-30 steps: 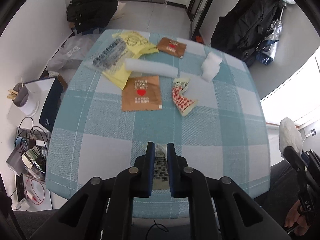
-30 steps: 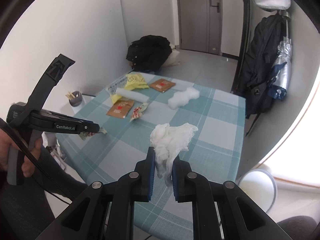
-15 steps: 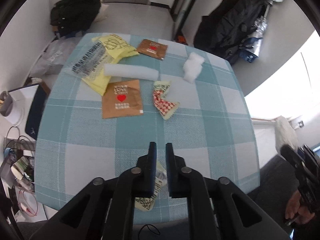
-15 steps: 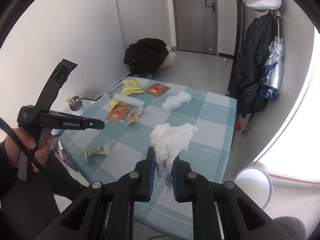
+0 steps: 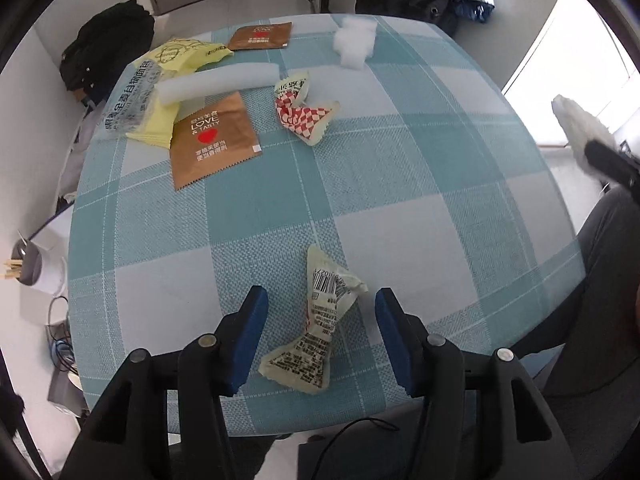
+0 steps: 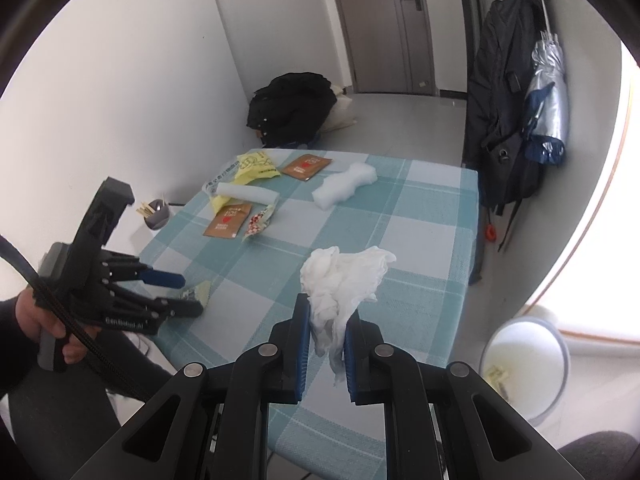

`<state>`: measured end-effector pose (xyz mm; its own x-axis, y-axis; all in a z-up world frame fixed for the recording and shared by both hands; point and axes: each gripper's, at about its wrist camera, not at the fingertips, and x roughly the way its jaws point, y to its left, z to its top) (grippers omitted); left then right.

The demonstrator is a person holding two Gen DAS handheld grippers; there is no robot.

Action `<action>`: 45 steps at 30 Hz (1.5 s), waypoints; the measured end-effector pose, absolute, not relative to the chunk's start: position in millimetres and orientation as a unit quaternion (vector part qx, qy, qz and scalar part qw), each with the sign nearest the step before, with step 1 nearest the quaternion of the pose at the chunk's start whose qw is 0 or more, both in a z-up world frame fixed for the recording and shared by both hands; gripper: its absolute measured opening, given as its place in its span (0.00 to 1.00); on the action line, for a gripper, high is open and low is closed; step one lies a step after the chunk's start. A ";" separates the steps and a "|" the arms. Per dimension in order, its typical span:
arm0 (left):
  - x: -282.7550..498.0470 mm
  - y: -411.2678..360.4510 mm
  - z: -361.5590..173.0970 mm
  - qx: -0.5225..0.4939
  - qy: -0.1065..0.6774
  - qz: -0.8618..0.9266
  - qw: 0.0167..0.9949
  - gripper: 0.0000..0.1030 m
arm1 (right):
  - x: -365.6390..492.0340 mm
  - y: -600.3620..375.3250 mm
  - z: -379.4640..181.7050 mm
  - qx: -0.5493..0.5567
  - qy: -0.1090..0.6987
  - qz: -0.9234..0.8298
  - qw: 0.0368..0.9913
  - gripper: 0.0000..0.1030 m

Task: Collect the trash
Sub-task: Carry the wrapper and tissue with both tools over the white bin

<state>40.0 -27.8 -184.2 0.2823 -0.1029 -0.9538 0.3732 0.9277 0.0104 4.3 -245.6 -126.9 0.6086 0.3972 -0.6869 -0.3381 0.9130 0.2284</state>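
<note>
The left tool (image 5: 318,312) was pinched shut on the crumpled snack wrapper (image 5: 316,334) a moment ago; now its jaws stand wide apart, and the wrapper lies loose between them near the tabletop's (image 5: 420,168) front edge. The right tool (image 6: 326,334) still grips the white tissue wad (image 6: 340,280). Checked teal cloth covers the tabletop. A white bin (image 6: 524,364) sits on the floor beside it, with a black jacket (image 6: 500,120) hanging by the door.
</note>
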 end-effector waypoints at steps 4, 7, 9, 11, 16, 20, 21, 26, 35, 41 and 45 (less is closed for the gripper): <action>37.9 -28.6 -182.6 0.120 0.574 -0.145 0.797 0.38 | 11.1 -248.3 -131.0 0.045 0.400 0.205 0.892 0.14; 39.0 -32.5 -180.9 0.120 0.574 -0.147 0.797 0.22 | 15.7 -253.1 -135.6 0.057 0.413 0.199 0.887 0.14; 40.2 -37.6 -180.6 0.122 0.575 -0.147 0.795 0.19 | 17.4 -258.0 -135.4 0.062 0.413 0.198 0.887 0.14; 43.9 -41.4 -179.4 0.118 0.577 -0.150 0.794 0.17 | 17.5 -262.4 -133.6 0.064 0.410 0.200 0.887 0.14; 56.0 -53.1 -170.1 0.090 0.576 -0.152 0.798 0.15 | 18.3 -280.1 -121.1 0.062 0.396 0.202 0.894 0.14; 71.7 -75.8 -154.0 0.060 0.571 -0.176 0.800 0.15 | 25.3 -311.2 -106.7 0.063 0.381 0.186 0.903 0.14; 75.4 -83.6 -149.8 0.054 0.569 -0.186 0.799 0.15 | 26.7 -319.4 -103.5 0.066 0.379 0.181 0.905 0.14; 96.3 -125.0 -128.3 -0.010 0.560 -0.245 0.791 0.15 | 31.8 -378.8 -80.1 0.095 0.365 0.150 0.914 0.14; 126.1 -235.7 -111.3 -0.056 0.548 -0.337 0.763 0.15 | 35.0 -490.8 -75.8 0.176 0.378 0.078 0.906 0.14; 153.7 -320.8 -145.0 -0.050 0.578 -0.361 0.730 0.15 | 23.8 -543.5 -115.6 0.207 0.418 0.035 0.884 0.14; 161.9 -361.8 -180.0 -0.030 0.604 -0.362 0.709 0.15 | 20.2 -567.5 -141.3 0.236 0.435 0.012 0.869 0.14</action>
